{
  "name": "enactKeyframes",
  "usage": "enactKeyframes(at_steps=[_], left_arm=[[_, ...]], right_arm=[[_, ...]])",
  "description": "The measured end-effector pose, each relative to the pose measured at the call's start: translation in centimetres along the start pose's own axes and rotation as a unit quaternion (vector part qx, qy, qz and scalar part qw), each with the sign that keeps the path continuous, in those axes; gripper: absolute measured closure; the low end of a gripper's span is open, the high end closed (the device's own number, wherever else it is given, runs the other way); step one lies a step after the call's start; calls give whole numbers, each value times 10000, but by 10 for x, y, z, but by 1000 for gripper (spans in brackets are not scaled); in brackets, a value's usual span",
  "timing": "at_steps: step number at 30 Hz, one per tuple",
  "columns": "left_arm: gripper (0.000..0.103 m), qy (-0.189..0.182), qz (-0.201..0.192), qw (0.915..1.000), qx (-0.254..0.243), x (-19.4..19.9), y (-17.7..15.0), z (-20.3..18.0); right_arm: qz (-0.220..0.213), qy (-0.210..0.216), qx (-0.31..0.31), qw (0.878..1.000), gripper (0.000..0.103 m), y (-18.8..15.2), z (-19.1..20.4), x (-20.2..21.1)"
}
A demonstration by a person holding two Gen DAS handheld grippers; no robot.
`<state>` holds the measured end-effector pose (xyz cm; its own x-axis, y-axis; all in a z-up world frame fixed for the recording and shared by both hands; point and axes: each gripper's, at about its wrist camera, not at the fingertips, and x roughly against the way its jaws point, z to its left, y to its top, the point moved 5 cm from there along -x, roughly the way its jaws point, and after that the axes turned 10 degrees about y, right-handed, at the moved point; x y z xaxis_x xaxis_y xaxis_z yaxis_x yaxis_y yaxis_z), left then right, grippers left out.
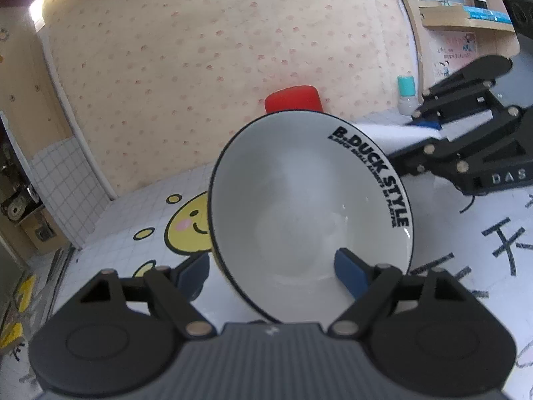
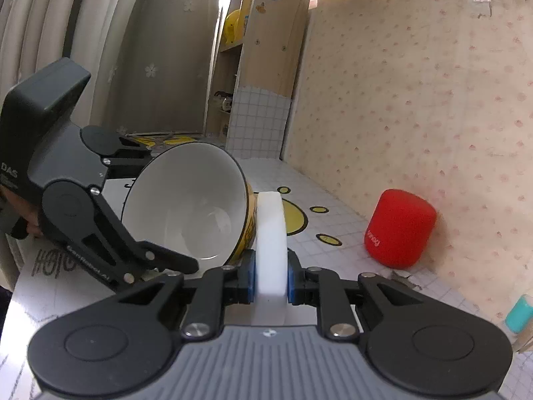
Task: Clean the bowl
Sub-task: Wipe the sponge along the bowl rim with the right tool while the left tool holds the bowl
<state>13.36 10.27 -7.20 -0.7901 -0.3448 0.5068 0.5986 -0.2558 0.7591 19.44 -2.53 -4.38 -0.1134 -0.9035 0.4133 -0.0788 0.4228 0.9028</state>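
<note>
A white bowl (image 1: 299,206) with a dark rim, yellow outside and the words "B.DUCK STYLE" printed inside is tipped steeply on its side, its opening facing the left wrist camera. My left gripper (image 1: 271,266) is shut on its lower wall, with one blue pad (image 1: 349,273) inside the bowl and the other outside it. In the right wrist view the bowl (image 2: 190,206) is at centre left. My right gripper (image 2: 270,276) is shut on a white sponge (image 2: 270,233), which stands on edge right next to the bowl's yellow outer wall. The right gripper (image 1: 406,136) also appears at the right of the left view.
A red cylinder speaker (image 2: 399,230) sits by the wallpapered wall, behind the bowl. A small teal-capped bottle (image 1: 406,90) stands at the table's right. The tabletop (image 1: 133,210) has a white grid cover with yellow duck prints. Wooden shelves (image 2: 240,50) rise at the far end.
</note>
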Motion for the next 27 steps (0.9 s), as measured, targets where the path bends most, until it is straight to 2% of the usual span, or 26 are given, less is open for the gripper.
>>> enactKeyframes(at_steps=[2,4,9,16,22,27], left_arm=[[21,2,-4,10000,8,1,0,-1],[21,20,-14,10000,8,2,0,-2],[21,60,-98,9999,-72,4,0,-4],[21,49,-81,9997,-234,6,3,-5],[21,125,36,9999,-13,5,1,-2],[21,166,155,9995,199,6,-4,4]], right_arm=[[-235,-37,-72,9997,86,4,-2,4],[-258,-65,-51,9996,86,6,-3,2],[153,48,97,9998,86,-1,3,-6],[154,112,146,9997,86,0,5,-8],[142,105,178,9997,86,-1,8,-6],[-128,22,161,9998,86,4,10,-4]])
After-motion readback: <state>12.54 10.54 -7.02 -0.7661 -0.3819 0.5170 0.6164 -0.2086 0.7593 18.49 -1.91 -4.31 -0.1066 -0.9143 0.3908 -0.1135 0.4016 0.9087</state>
